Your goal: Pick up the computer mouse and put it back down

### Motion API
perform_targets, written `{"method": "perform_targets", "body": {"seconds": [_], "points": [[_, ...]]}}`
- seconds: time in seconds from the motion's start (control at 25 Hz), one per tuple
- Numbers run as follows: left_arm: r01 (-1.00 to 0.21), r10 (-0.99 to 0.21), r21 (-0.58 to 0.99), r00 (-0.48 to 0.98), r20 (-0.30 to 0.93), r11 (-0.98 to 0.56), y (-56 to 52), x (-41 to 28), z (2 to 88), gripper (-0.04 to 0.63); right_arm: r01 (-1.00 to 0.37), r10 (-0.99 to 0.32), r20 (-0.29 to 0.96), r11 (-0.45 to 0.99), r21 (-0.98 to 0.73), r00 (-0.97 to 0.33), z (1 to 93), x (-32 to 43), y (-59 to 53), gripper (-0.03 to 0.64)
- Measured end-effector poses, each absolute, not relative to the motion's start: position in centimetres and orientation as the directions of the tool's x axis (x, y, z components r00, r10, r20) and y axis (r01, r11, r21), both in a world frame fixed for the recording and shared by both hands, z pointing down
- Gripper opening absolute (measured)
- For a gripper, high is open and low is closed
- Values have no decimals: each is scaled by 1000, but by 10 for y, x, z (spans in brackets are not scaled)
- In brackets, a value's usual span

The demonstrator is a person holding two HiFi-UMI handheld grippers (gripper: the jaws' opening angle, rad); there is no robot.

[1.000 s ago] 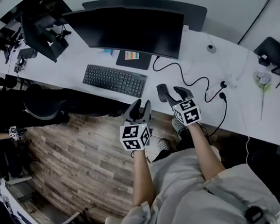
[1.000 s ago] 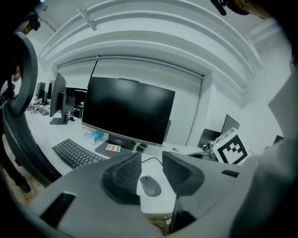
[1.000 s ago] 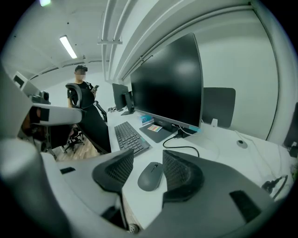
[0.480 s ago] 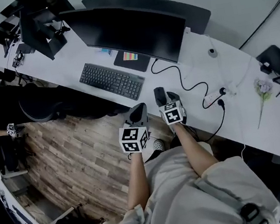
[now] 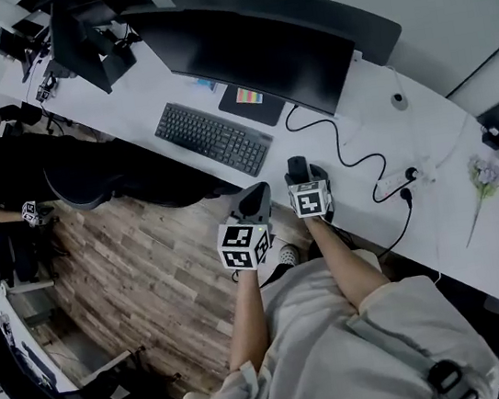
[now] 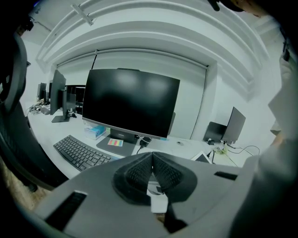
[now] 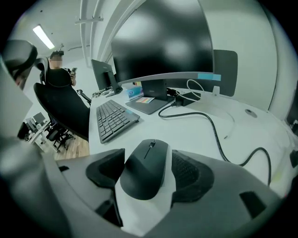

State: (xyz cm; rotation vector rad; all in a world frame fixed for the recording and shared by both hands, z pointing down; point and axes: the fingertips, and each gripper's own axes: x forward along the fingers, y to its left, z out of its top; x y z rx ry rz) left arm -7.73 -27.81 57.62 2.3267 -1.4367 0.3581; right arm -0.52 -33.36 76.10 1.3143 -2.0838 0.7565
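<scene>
We see a long white desk (image 5: pixel 461 218) crossing the head view from upper left to lower right, with wood floor (image 5: pixel 141 284) on its near side. A wide dark monitor (image 5: pixel 255 49) stands on the desk, its screen blank, and a black keyboard (image 5: pixel 212 137) lies in front of it, towards the left. Our left gripper (image 6: pixel 152 163) hangs just off the desk's near edge, over the floor, its jaws pressed together with nothing between them. Our right gripper (image 5: pixel 306 176) is down at the desk, just right of the left one. Its jaws have just been opening and now stand wide apart with the mouse (image 7: pixel 145 162) between them. The mouse is black and rests on the desk near the front edge, right of the keyboard and well apart from it. In the right gripper view, white desk shows between the mouse and the right pad (image 7: pixel 191 174). The left pad (image 7: pixel 104 172) sits close against the mouse's flank, and we cannot tell whether it touches. A black cable (image 5: pixel 355 161) snakes over the desk beyond the mouse, from the monitor's foot towards the right. A small striped colour card (image 5: pixel 249 97) lies on the monitor's base.
</scene>
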Motion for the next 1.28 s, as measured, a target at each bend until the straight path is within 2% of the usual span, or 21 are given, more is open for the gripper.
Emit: {"method": "perform_targets", "body": {"seconds": [0.16,0.56,0.68,0.8,0.92,1.28], "points": [[-907,-807,180,420,415,-379,-278,-83,578,23,-913,-552,756,380,-148,-352,778,-15,-332,360],[-927,-822,184,374,430,-326,-278,-95,584,22,-911,-552,773,405,-80,-313,784,-18,-341,347],[-929,-824,191,369,430,-316,-278,-98,586,21,-855,-517,769,513,-73,-376,782,-28,-341,337],[-929,-825,200,370,427,-313,-278,-100,588,21,-725,-409,783,685,-77,-469,785,-41,-334,336],[-929,-828,203,367,425,-308,-280,-101,588,21,-633,-331,802,771,-74,-497,786,-42,-329,336],[-933,-834,203,358,420,-298,-281,-103,586,21,-670,-386,788,741,-46,-480,784,-39,-331,325]]}}
